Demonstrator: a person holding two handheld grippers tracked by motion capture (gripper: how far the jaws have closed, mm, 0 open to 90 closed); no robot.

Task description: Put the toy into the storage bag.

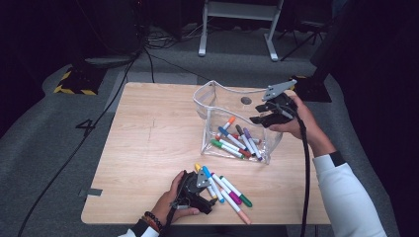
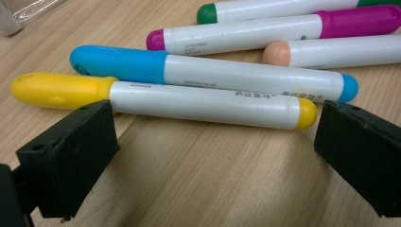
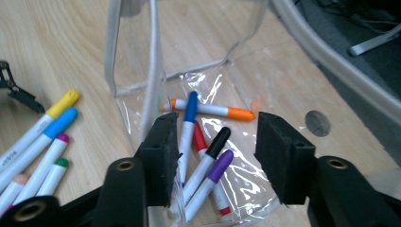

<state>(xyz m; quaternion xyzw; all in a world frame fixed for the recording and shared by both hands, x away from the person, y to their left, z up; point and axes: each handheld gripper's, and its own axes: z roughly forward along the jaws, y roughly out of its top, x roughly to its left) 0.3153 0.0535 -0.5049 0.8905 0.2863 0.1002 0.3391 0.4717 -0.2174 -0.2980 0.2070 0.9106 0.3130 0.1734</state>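
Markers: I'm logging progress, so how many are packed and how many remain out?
Six markers already lie inside the clear pouch. The left hand-held gripper stands open around the yellow marker. Five markers, that one included, remain on the table.

My left tongs (image 1: 210,190) and right tongs (image 1: 263,113) are black, with blocky pads, grey three-cornered plates and black cables. I wear white sleeves with dark cuffs and beaded bracelets.
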